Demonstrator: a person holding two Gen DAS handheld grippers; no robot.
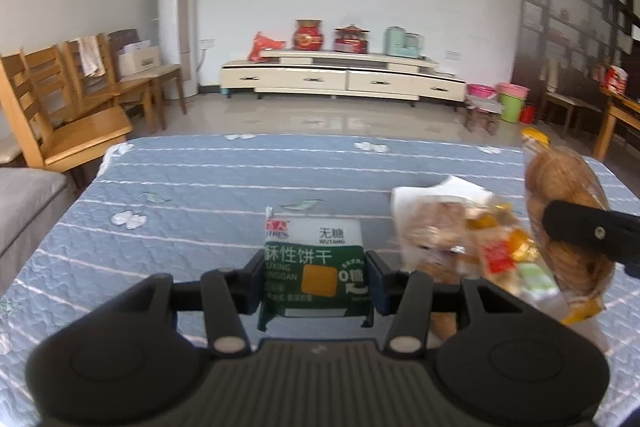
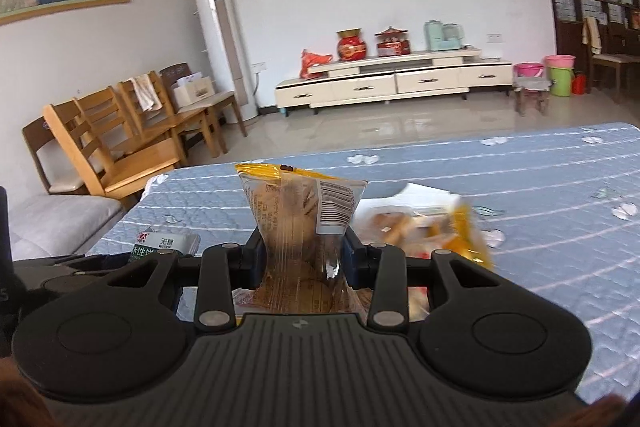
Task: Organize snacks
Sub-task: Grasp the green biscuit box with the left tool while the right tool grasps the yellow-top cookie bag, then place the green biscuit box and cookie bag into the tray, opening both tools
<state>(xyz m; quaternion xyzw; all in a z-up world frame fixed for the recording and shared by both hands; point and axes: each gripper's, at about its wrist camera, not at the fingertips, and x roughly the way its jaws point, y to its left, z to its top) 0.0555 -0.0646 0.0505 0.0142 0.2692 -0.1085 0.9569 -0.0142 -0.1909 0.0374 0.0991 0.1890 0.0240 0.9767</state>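
My left gripper [image 1: 316, 277] is shut on a green and white biscuit packet [image 1: 314, 259], held above the blue quilted table [image 1: 200, 187]. My right gripper [image 2: 305, 259] is shut on a clear bread packet with a yellow top seal [image 2: 300, 211]; the same bread packet [image 1: 560, 211] shows at the right of the left wrist view, with a black finger [image 1: 580, 231] across it. A blurred pile of wrapped snacks [image 1: 460, 239] lies on a white plate [image 1: 440, 189] between the two. The biscuit packet [image 2: 166, 245] peeks in at the left of the right wrist view.
Wooden chairs [image 1: 80, 99] stand beyond the table's left corner, with a grey sofa [image 1: 24, 203] at the left edge. Farther back are a low white cabinet [image 1: 340, 77] and a tall white air conditioner [image 1: 178, 15]. The snack pile [image 2: 432, 227] lies right of the bread packet.
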